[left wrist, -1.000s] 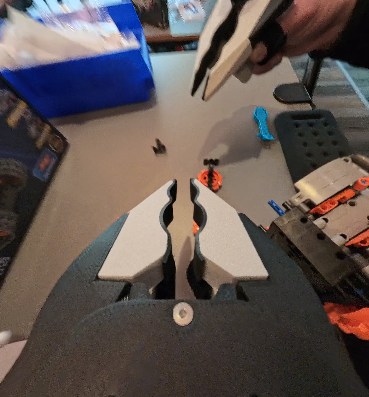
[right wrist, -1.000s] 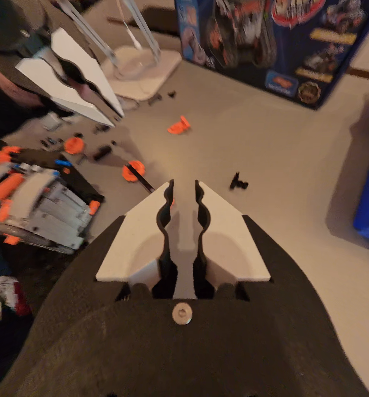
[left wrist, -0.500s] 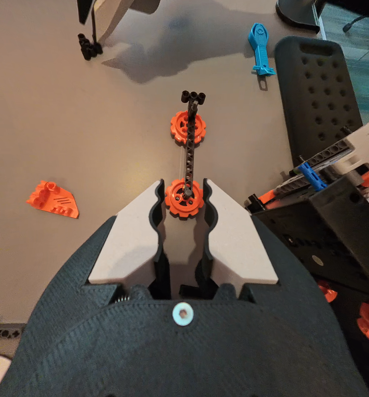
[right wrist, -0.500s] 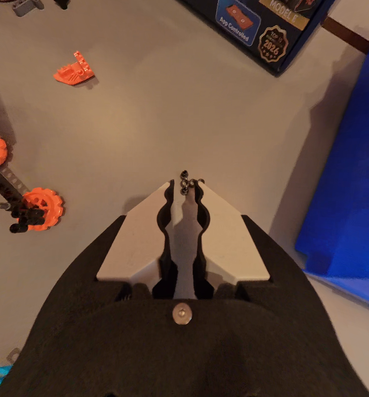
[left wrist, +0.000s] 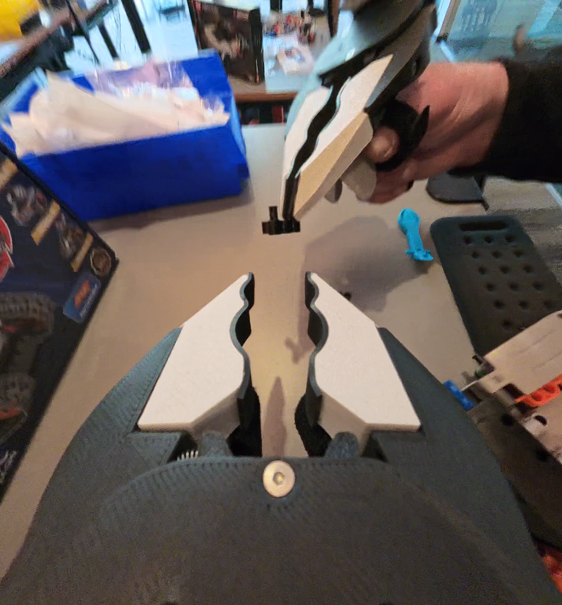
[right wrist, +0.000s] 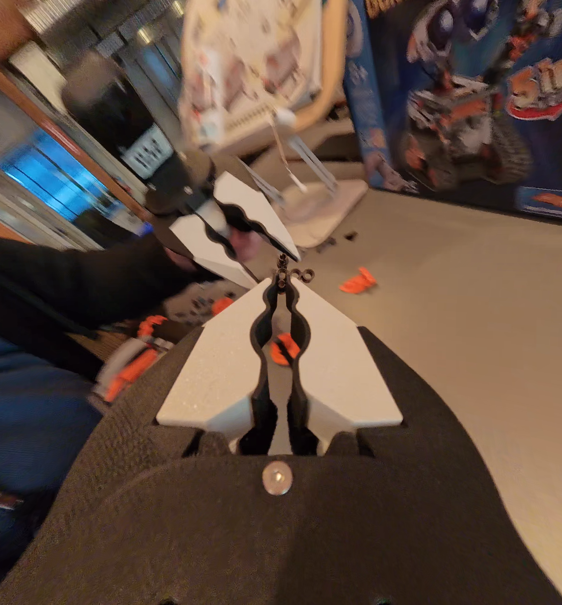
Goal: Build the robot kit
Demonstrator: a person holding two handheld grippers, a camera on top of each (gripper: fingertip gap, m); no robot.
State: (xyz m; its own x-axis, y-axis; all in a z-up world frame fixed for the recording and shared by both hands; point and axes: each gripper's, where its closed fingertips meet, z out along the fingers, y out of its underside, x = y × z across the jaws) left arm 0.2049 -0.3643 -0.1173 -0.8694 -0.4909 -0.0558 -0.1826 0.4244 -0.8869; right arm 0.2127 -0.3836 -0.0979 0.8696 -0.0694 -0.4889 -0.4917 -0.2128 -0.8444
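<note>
1. Black connector piece [left wrist: 280,225] hangs above the table [left wrist: 181,268], pinched in my right gripper [right wrist: 284,281].
2. My left gripper [left wrist: 279,281] gapes apart, empty.
3. Blue bin [left wrist: 135,170] holds white bags [left wrist: 109,114].

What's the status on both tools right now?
Left tool open, empty, above the table. Right tool shut on small black connector piece, lifted clear. Blue bin behind; partly built model beside left tool.

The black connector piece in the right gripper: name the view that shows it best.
The left wrist view: the black connector piece hangs side-on from the right gripper above the table. The right wrist view shows it end-on, partly hidden between the fingertips.
</note>
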